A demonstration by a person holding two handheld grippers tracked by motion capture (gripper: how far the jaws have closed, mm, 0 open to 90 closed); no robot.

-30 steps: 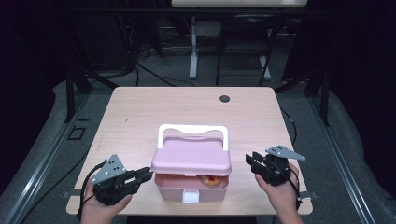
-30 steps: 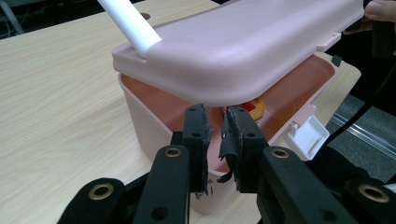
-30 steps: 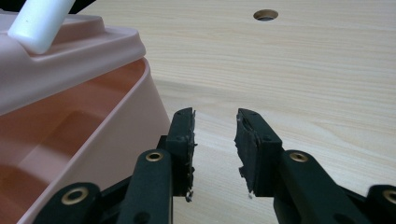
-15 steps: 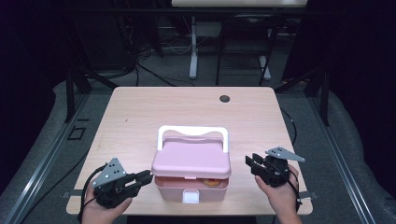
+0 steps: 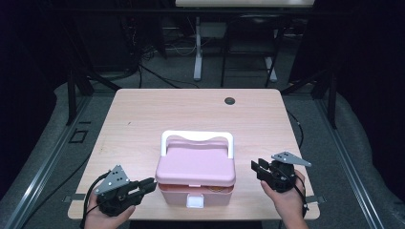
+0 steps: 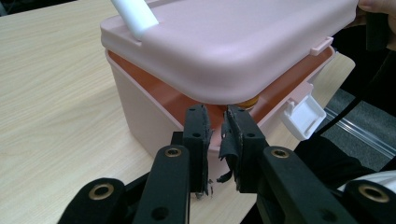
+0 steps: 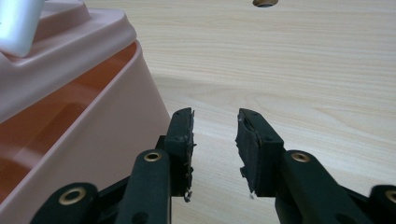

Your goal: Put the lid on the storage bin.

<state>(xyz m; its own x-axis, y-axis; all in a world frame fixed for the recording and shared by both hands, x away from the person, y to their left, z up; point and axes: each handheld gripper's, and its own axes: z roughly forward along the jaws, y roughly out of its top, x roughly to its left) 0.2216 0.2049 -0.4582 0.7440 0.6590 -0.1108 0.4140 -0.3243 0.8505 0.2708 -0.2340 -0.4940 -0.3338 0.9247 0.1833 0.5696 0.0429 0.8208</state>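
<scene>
A pale pink plastic box (image 5: 196,186) with a rounded, slightly domed lid (image 5: 196,164) and a white hoop handle (image 5: 197,138) is seen standing at the near edge of the light wooden bench (image 5: 143,124), midway between the two hands. The lid is raised a little at the front, so that a gap is left between it and the box rim; a white latch tab (image 5: 195,202) is seen hanging loose at the middle of the front wall. Through the gap an orange-toned interior is shown, and a small yellowish-brown thing (image 6: 246,101) is glimpsed just under the lid edge; what it is cannot be told. The left claw (image 5: 147,183) is held level at the box's left front corner, its jaws parted by only a narrow slit, with nothing clearly pinched between them; its pads (image 6: 198,130) are seen just below the lifted lid, and whether the box is touched cannot be told. The right claw (image 5: 257,168) is held to the right of the box, apart from it, its jaws standing moderately open and empty above bare wood. A small dark round hole (image 5: 230,100) is seen in the bench top, well beyond the box.
</scene>
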